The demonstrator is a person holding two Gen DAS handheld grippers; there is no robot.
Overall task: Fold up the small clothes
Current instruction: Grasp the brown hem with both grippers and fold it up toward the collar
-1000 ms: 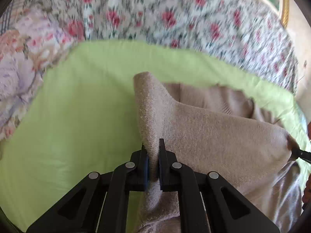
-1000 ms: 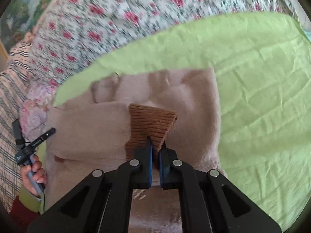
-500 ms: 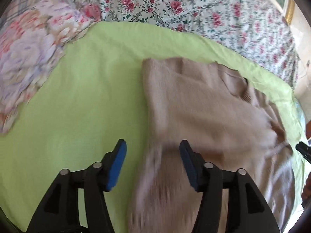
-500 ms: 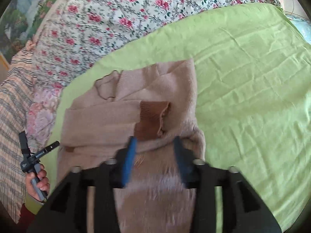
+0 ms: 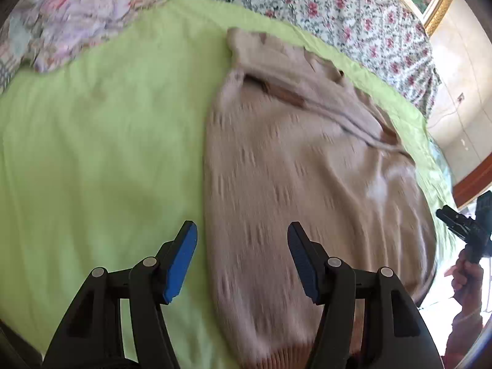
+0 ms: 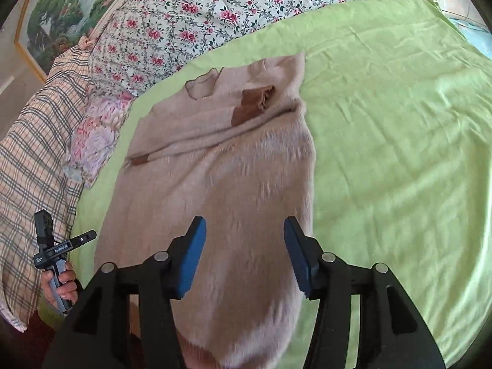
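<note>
A beige knit sweater lies flat on the green sheet, both sleeves folded across its chest, brown cuffs showing. It also shows in the right wrist view. My left gripper is open and empty above the sweater's lower left edge. My right gripper is open and empty above the sweater's lower right part. The brown hem sits near the bottom of both views, partly hidden by the fingers.
A floral quilt runs along the head of the bed. A flowered pillow and a plaid cloth lie left of the sweater. The green sheet stretches wide to the right.
Both grippers let go of the sleeves, opened, and drew back toward the hem. The sleeves now lie folded across the chest.
</note>
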